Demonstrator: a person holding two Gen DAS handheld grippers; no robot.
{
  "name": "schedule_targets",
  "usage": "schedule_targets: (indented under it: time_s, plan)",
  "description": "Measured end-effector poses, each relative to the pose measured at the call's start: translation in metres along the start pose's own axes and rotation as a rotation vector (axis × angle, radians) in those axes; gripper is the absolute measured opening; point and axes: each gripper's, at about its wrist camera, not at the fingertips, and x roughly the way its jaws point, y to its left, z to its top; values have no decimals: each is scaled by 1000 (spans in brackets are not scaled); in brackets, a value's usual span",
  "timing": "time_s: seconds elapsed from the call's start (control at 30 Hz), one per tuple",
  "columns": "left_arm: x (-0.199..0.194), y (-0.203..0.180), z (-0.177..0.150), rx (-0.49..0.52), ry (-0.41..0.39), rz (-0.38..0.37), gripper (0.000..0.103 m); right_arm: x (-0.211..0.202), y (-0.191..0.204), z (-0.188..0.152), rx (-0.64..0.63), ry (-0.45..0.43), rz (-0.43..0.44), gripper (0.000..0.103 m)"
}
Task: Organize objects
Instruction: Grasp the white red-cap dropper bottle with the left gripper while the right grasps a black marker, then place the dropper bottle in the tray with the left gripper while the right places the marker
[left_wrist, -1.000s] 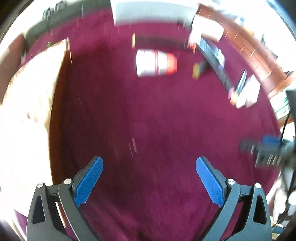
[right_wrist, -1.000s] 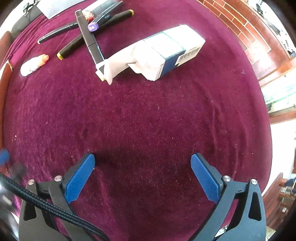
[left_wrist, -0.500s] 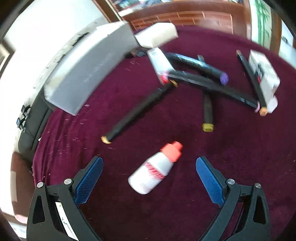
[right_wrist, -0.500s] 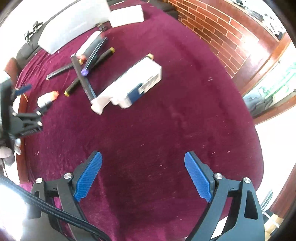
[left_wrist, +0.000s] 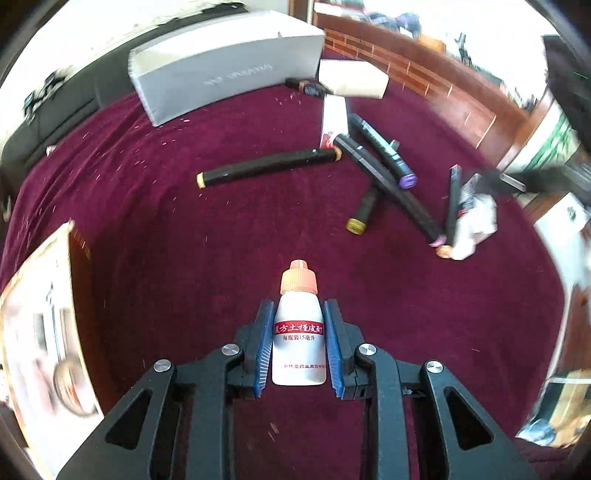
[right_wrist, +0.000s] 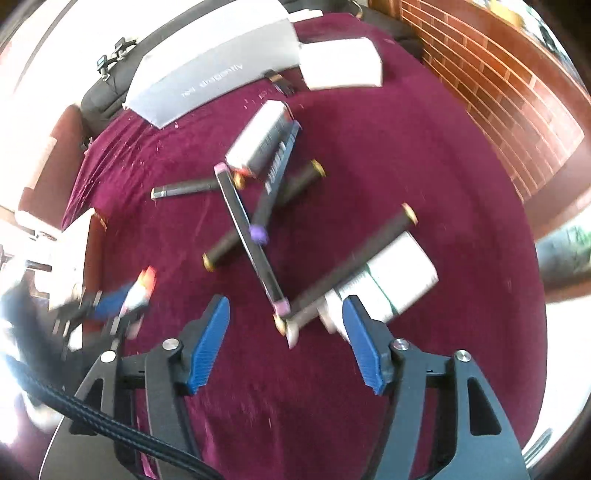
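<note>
My left gripper (left_wrist: 298, 308) points down over the maroon cloth (left_wrist: 184, 258), and its closing jaws press on both sides of a small white bottle (left_wrist: 299, 343) with an orange cap. In the right wrist view the same bottle (right_wrist: 142, 288) shows blurred at the left. My right gripper (right_wrist: 286, 304) hangs open above the cloth, jaws closing. The ends of two black markers (right_wrist: 266, 269) lie below and between its fingers, untouched. A white and blue carton (right_wrist: 399, 273) lies just past its right finger. Several more markers (left_wrist: 269, 166) are scattered beyond.
A long grey box (left_wrist: 221, 74) and a white box (left_wrist: 351, 77) stand at the far edge. A small white carton (right_wrist: 258, 140) rests on the markers. A book cover (left_wrist: 37, 332) lies at the left edge; a brick wall (right_wrist: 498, 92) rises on the right.
My left gripper came down around the white bottle and closed on it. My right gripper moved toward the marker pile and carton, and its jaws narrowed.
</note>
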Motion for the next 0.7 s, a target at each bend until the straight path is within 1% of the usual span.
schedule_targets:
  time_s: [0.07, 0.17, 0.23, 0.27, 0.33, 0.37, 0.43, 0.47, 0.5, 0.57, 0.6, 0.63, 0.67, 0.7]
  plan:
    - [-13, 0, -15, -40, -26, -19, 22, 6, 2, 17, 5, -10, -8, 62]
    - [-28, 3, -29, -111, -51, -55, 22, 21, 1, 46, 21, -11, -29, 51]
    - [-34, 6, -41, -155, -58, -66, 22, 33, 0, 62, 29, 1, -30, 48]
    - [-37, 8, -46, -177, -60, -72, 22, 39, 0, 69, 31, 7, -43, 43]
    - [-42, 12, -58, -222, -56, -96, 22, 53, 2, 82, 33, 21, -49, 41]
    - [-42, 13, -61, -233, -55, -93, 22, 60, 3, 86, 36, 31, -56, 39]
    - [-43, 15, -68, -249, -53, -83, 22, 78, 4, 93, 32, 58, -93, 32]
    - [-44, 16, -70, -259, -53, -84, 22, 78, 7, 96, 17, 28, -100, 31]
    - [-45, 18, -73, -270, -56, -82, 22, 83, 9, 99, 8, 42, -114, 23]
    - [-48, 20, -77, -291, -60, -78, 22, 92, 9, 101, 13, 73, -106, 17]
    - [-50, 22, -78, -302, -67, -74, 22, 98, 9, 100, 7, 87, -121, 12]
    - [-52, 23, -79, -308, -75, -68, 22, 97, 11, 99, -1, 75, -138, 12]
    - [-53, 24, -79, -313, -82, -62, 22, 97, 12, 98, -8, 80, -145, 12]
    - [-55, 25, -79, -318, -90, -60, 23, 96, 12, 96, -3, 86, -133, 12]
